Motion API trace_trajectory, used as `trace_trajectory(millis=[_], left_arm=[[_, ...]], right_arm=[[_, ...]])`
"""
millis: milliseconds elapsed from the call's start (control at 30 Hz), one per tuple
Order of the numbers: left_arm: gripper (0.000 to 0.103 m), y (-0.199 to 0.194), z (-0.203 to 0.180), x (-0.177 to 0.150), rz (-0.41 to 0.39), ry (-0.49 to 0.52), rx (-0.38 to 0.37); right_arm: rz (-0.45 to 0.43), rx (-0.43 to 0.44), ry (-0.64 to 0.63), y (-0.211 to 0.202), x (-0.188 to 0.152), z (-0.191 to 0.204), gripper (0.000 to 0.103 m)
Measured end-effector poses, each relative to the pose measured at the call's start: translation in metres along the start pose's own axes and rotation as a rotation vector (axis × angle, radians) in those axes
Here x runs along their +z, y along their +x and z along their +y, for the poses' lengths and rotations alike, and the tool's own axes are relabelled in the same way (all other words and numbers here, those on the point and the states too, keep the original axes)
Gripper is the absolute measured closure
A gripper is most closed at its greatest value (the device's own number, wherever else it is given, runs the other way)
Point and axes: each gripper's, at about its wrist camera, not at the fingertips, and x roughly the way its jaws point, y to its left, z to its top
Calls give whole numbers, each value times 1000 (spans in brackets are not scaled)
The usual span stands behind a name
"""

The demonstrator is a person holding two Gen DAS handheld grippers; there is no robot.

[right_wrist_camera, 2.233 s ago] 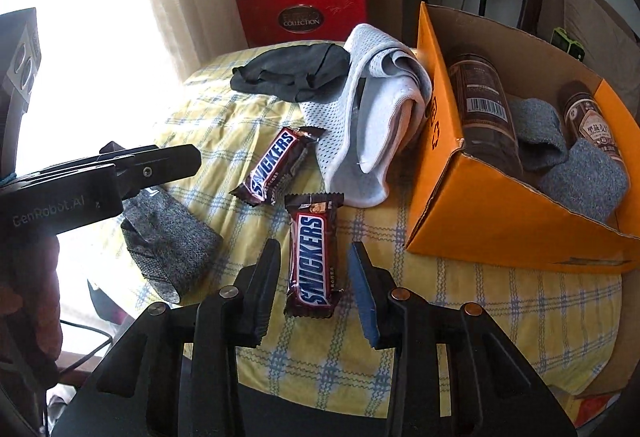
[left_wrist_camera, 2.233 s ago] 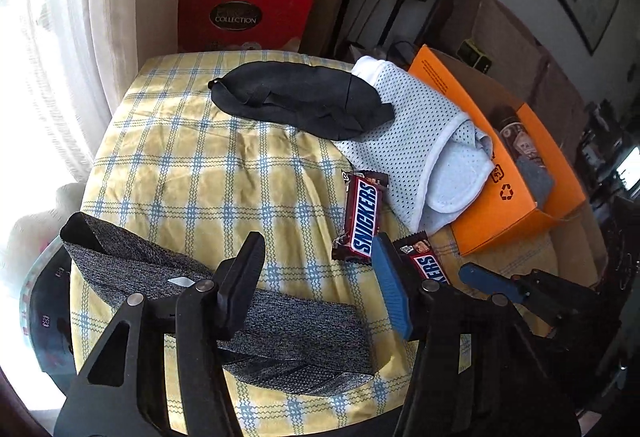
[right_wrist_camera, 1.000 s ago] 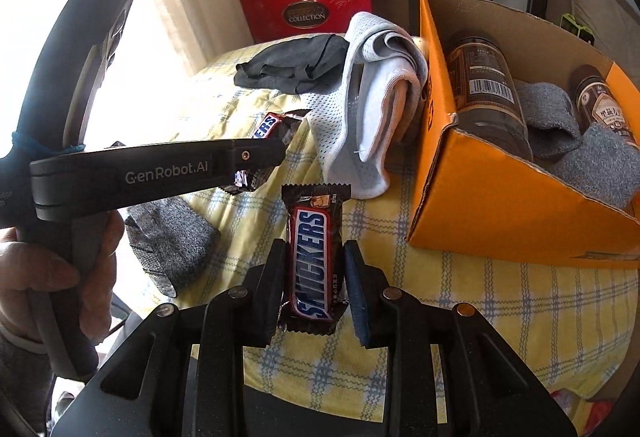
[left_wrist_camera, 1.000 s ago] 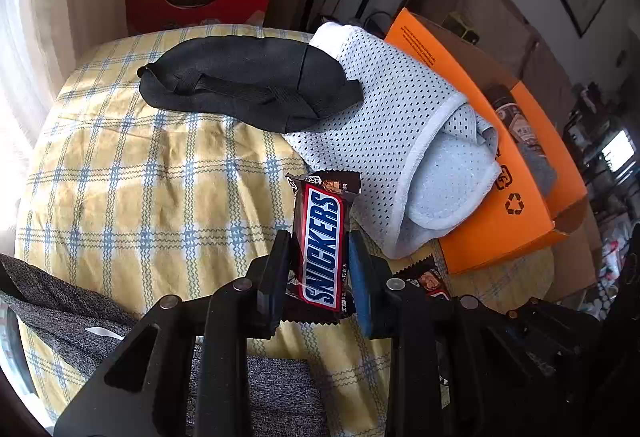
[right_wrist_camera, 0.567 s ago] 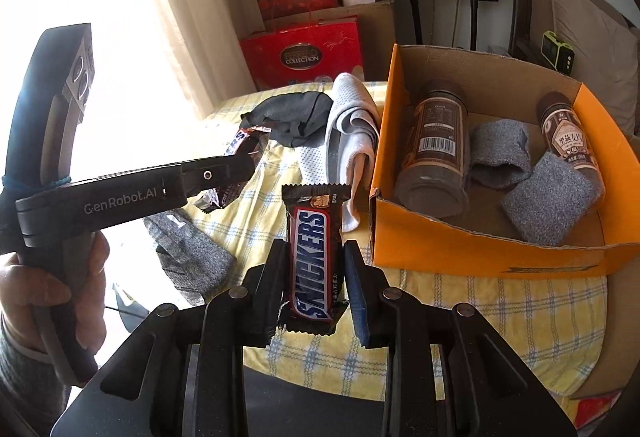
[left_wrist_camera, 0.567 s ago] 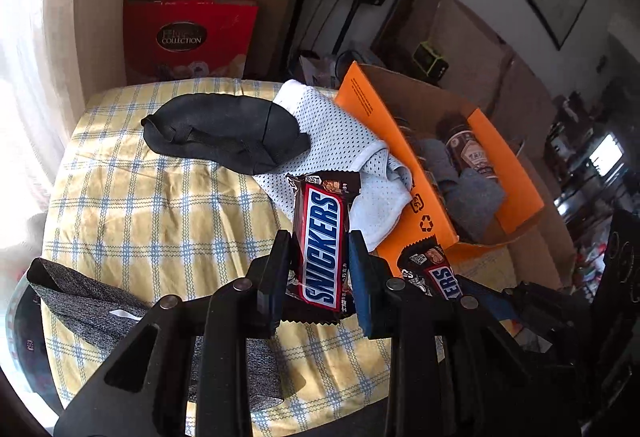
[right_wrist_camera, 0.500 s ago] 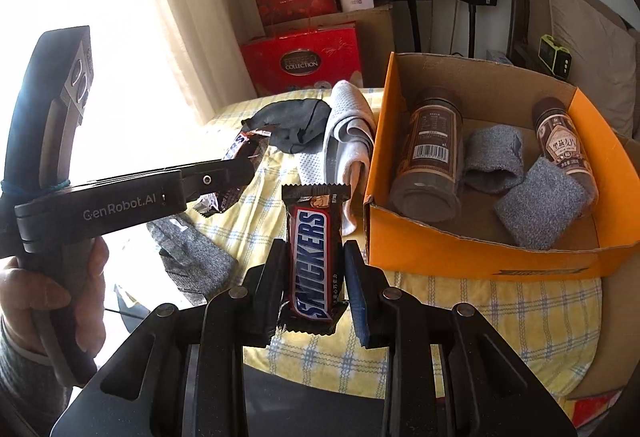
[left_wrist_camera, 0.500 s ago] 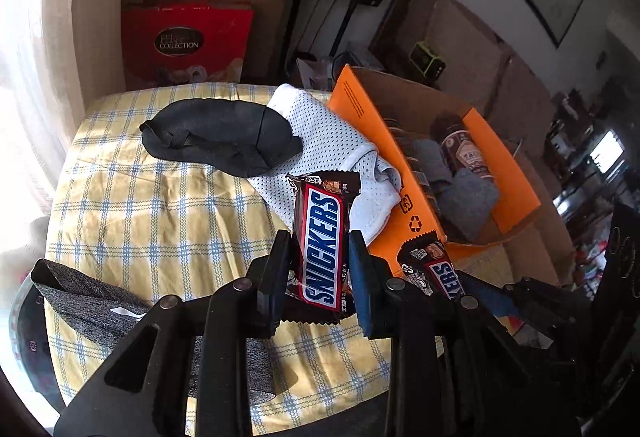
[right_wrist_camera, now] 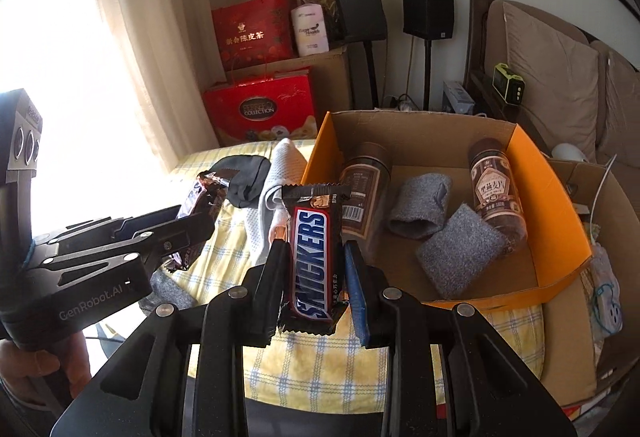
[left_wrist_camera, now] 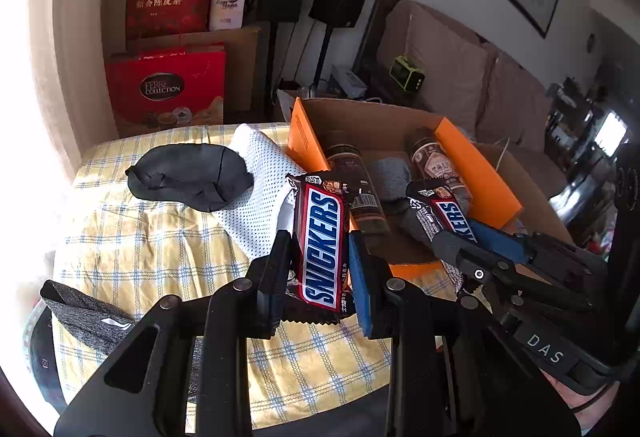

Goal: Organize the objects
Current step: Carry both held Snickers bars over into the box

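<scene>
We hold 2 Snickers bars pinched upright – right gripper (right_wrist_camera: 316,277) nearer the orange box (right_wrist_camera: 560,205), left gripper (left_wrist_camera: 320,269) beside.

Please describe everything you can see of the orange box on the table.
The orange box is open-topped cardboard: orange outside, plain brown inside. It stands on the checked tablecloth, its left wall against a white mesh cloth. Inside lie two brown jars and two grey cloth pieces. A little of the floor is bare. Neither tool touches it.
</scene>
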Motion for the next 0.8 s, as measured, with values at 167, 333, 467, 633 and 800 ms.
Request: trace_trajectory(millis=[167,333,467,633,800], left_arm=[[77,6,-13,5,-6,9,-7],[77,21,-28,13,-1,12,-14],[77,36,-42,16,13,25,-33],[77,57,-59,21,36,23,-63],[77,77,-75,23,66,28,-82]], right_arm=[[-10,-17,14,-4,6,-12,75],[-20,-41,32,-6,14,-27,75],[-22,-66,55,-5,18,-47,75],[-3,-93,74,1,16,-67,75],[20,-91,115,12,11,-85,75]])
